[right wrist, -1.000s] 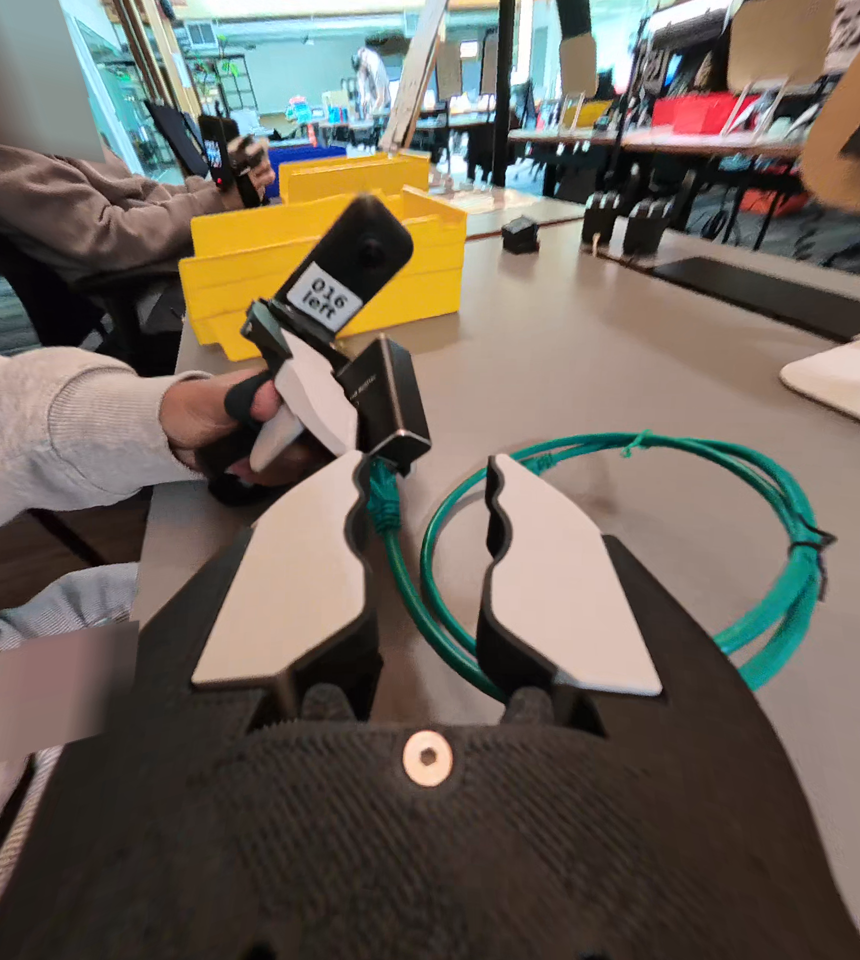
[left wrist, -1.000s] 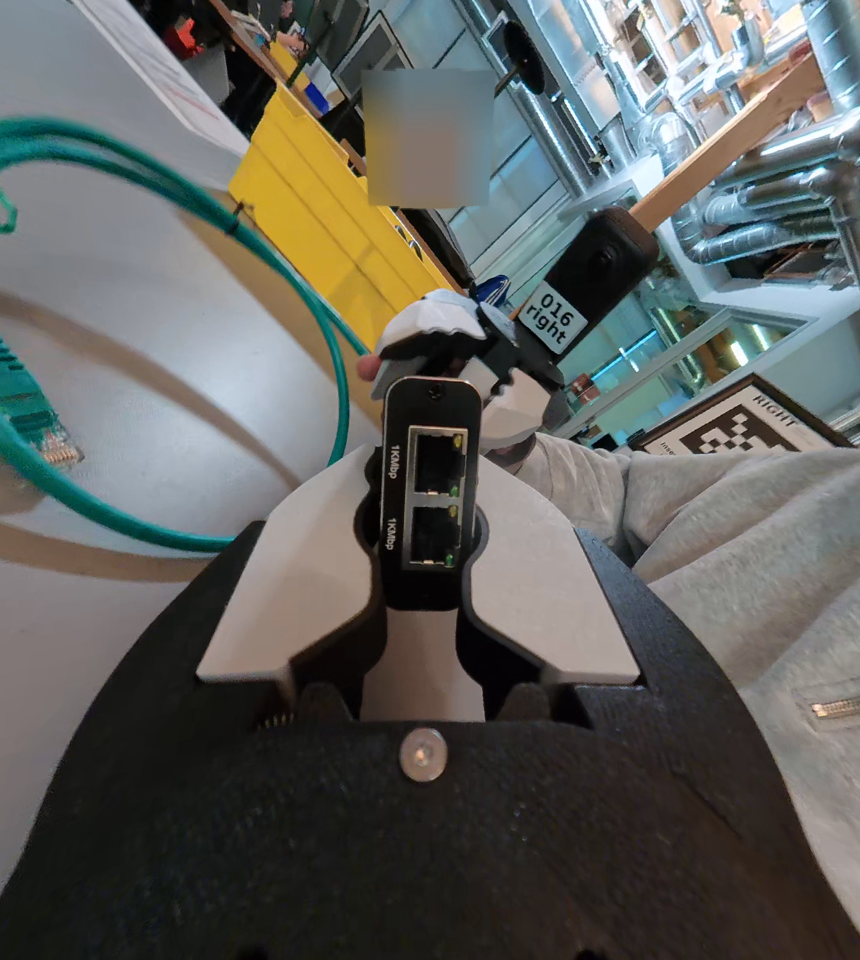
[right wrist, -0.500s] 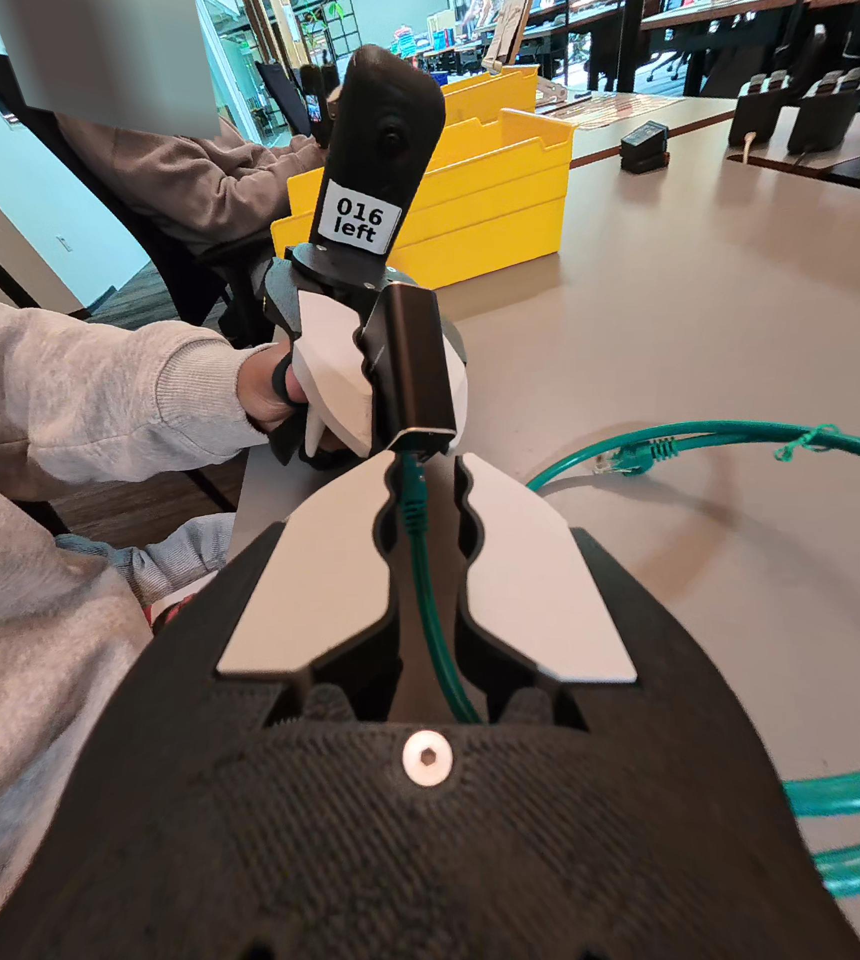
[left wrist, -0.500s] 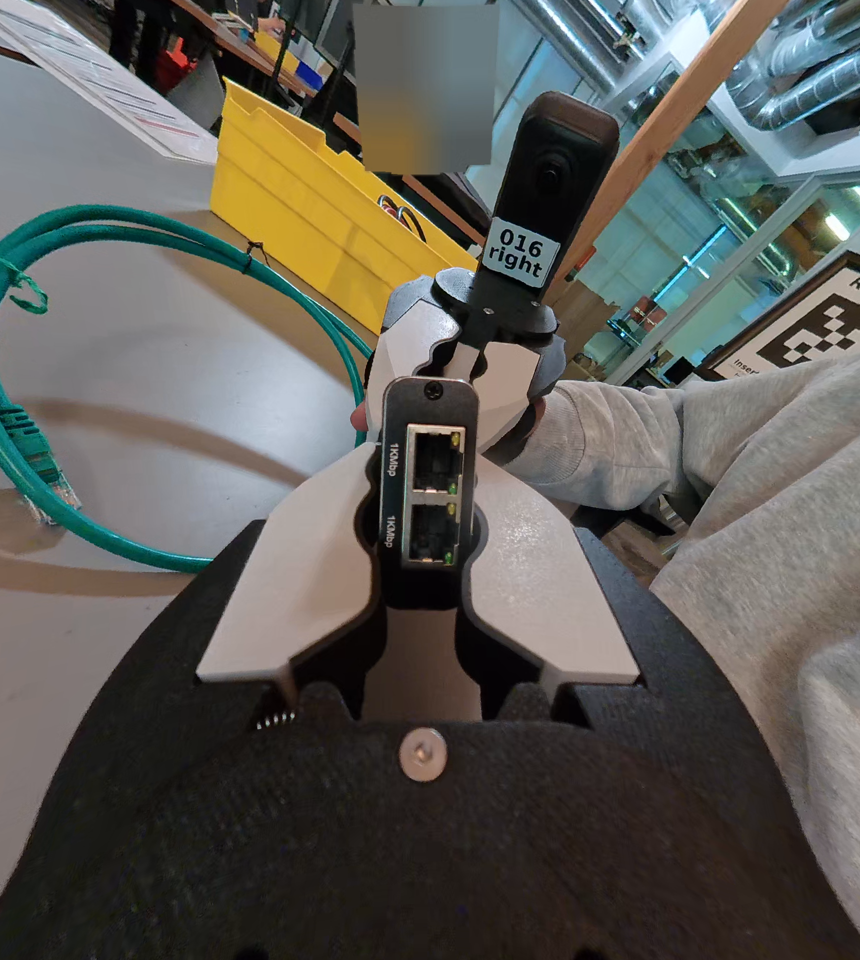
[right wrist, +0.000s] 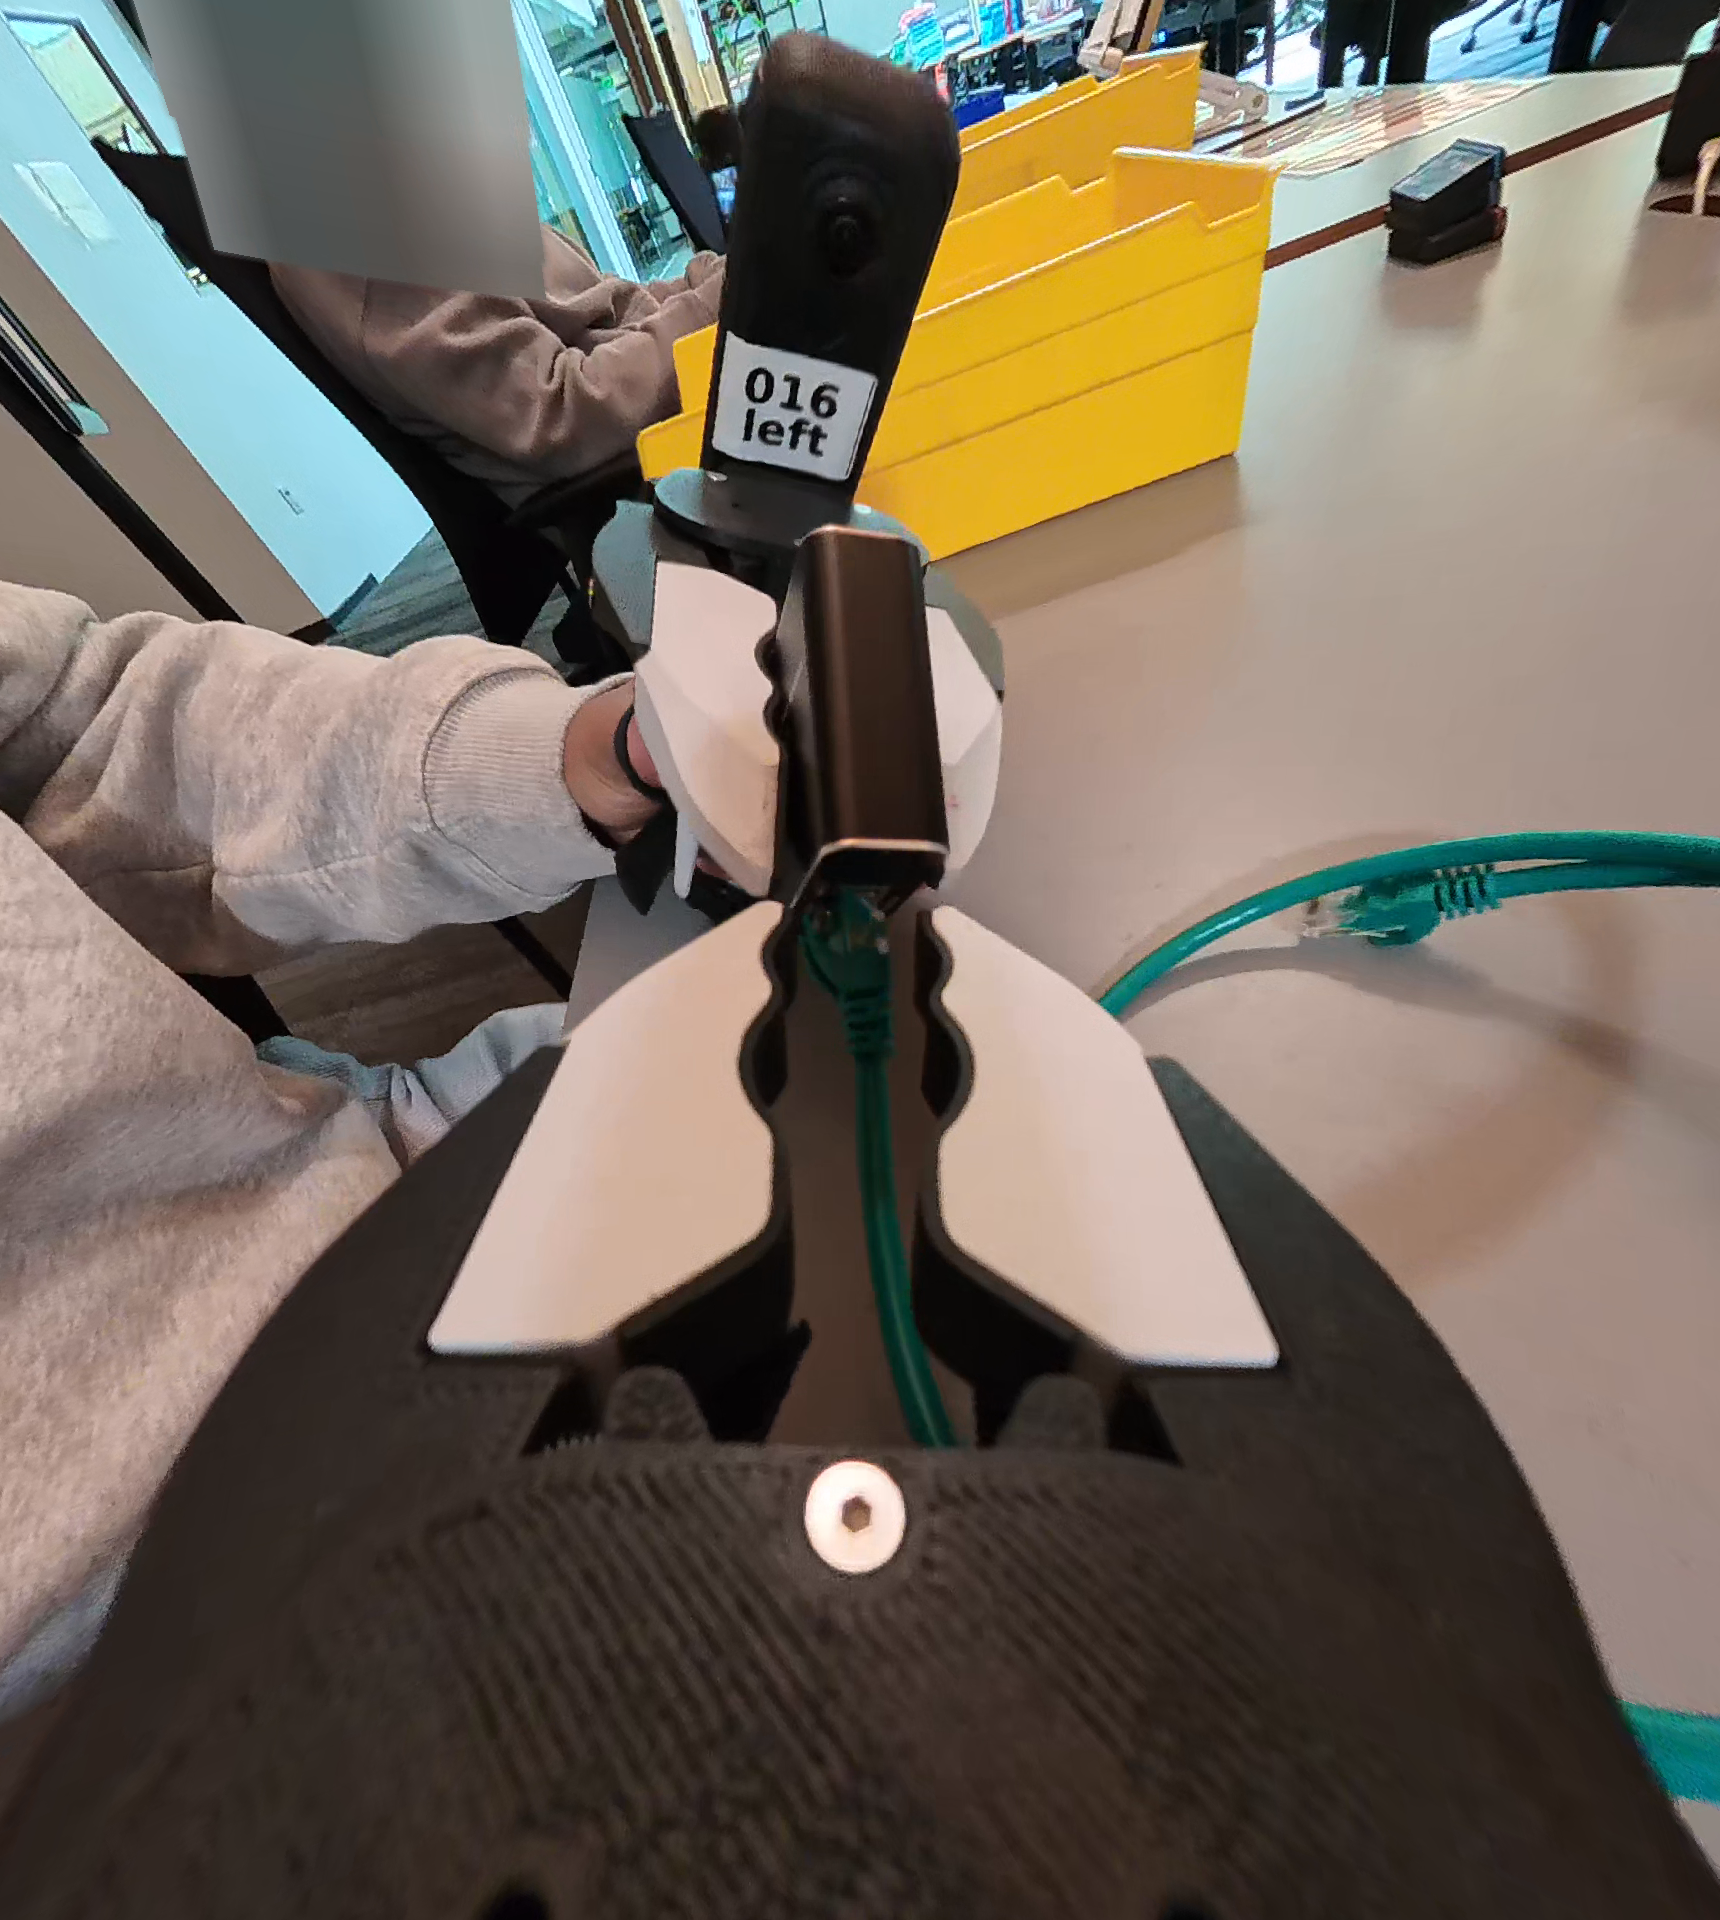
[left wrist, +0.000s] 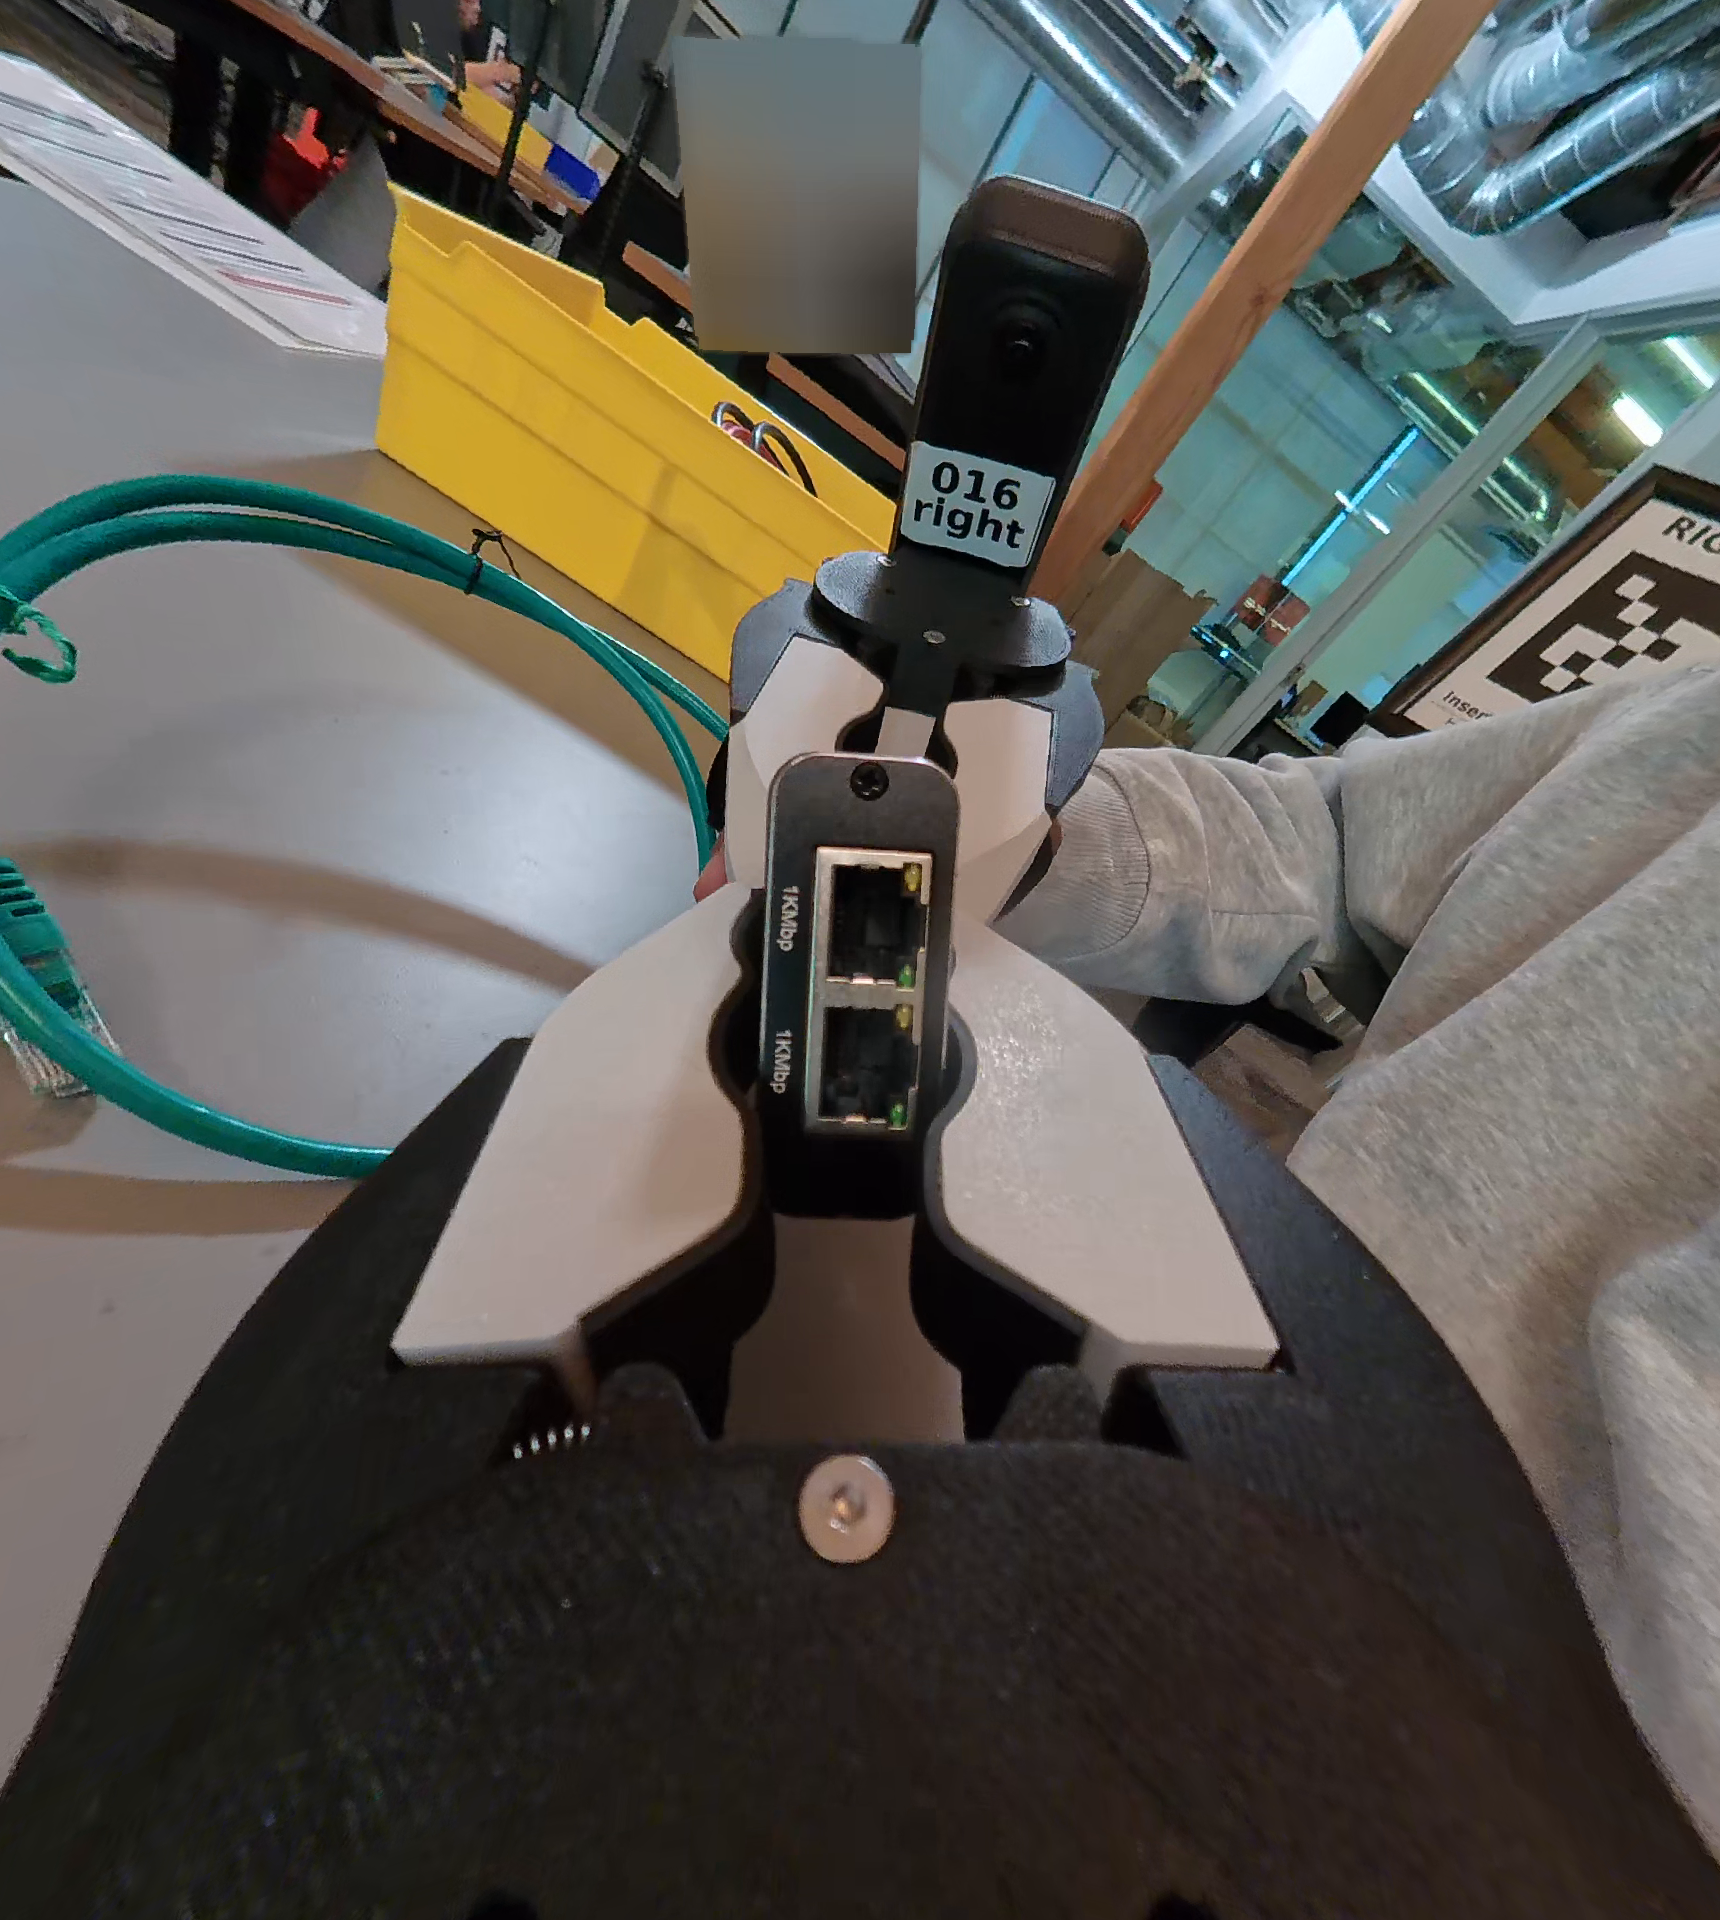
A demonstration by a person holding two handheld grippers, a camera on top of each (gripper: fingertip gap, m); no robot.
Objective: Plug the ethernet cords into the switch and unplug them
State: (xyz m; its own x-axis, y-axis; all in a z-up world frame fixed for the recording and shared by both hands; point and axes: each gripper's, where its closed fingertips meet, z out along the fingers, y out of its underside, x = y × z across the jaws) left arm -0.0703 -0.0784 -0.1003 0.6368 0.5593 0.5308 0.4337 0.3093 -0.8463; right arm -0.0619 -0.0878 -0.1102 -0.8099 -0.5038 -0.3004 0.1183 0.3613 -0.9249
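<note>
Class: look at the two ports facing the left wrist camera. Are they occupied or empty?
Empty. Both ports on the switch show dark open sockets with no plug in them; the loose green plug lies on the table.

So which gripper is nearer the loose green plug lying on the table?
Hard to tell. The loose green plug lies off to the side of both: left gripper clamps the switch, right gripper faces it.
</note>
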